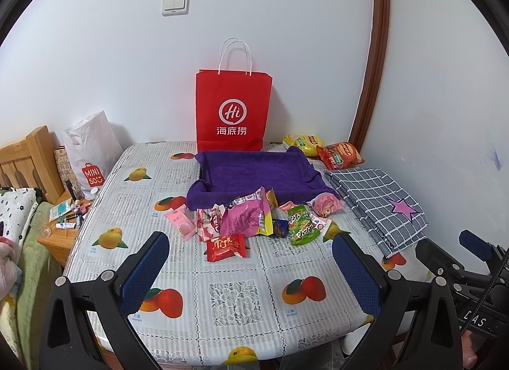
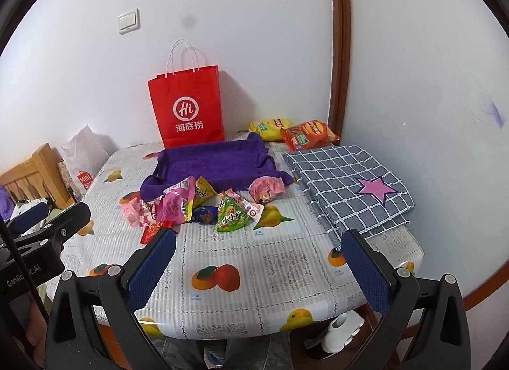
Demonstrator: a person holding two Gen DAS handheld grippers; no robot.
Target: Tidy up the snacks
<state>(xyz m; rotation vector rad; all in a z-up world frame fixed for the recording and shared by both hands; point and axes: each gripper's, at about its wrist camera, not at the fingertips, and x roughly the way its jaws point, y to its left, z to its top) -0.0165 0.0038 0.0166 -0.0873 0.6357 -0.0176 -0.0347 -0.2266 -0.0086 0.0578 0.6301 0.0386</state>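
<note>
Several small snack packets lie in a heap on the table in front of a purple cloth-lined tray: a large pink bag, a green packet, a red packet. Two chip bags, yellow and red, lie at the back right. My left gripper is open and empty, near the table's front, short of the heap. My right gripper is open and empty, also at the front.
A red paper bag stands against the wall behind the tray. A folded checked cloth with a pink star lies at the right. A bed, a nightstand with clutter and a white Miniso bag are left of the table.
</note>
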